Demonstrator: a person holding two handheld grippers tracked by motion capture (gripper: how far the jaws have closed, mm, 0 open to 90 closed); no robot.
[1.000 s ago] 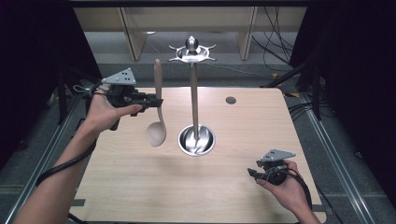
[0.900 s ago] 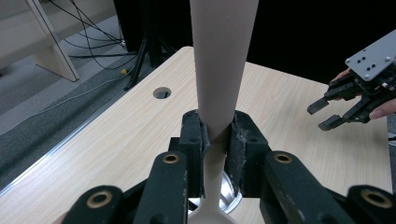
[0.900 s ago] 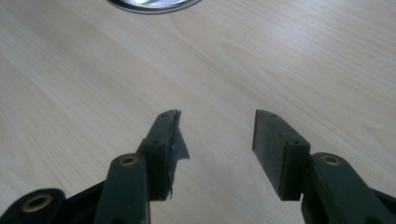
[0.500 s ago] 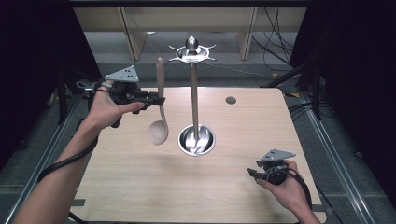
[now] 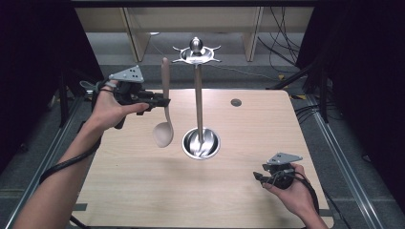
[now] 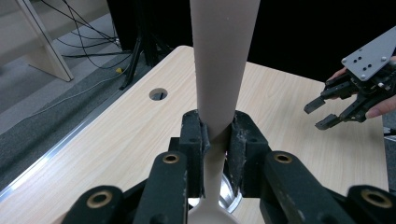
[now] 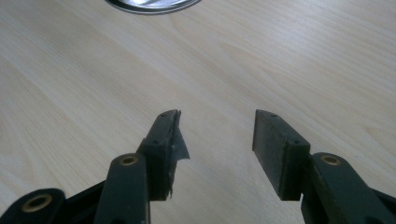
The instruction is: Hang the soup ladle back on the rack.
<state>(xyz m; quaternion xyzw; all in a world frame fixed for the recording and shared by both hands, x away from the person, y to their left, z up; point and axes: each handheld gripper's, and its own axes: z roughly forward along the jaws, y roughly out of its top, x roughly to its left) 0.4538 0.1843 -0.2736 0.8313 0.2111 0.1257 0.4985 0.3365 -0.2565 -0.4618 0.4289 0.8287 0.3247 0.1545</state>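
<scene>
A beige ladle [image 5: 165,105] hangs upright in the air over the table's left half, bowl down. My left gripper [image 5: 161,101] is shut on its handle, and in the left gripper view the black pads clamp the narrow part of the ladle [image 6: 223,70]. To its right stands a steel utensil stand [image 5: 198,95] with a round base and a hook ring on top. My right gripper [image 5: 258,178] rests low near the table's front right; in its own view the right gripper [image 7: 217,126] is open over bare wood.
The light wooden table [image 5: 143,191] has a small round cable hole [image 5: 235,102] at its back right. Dark metal rails run along both sides. Wooden furniture legs and loose cables lie on the floor behind the table.
</scene>
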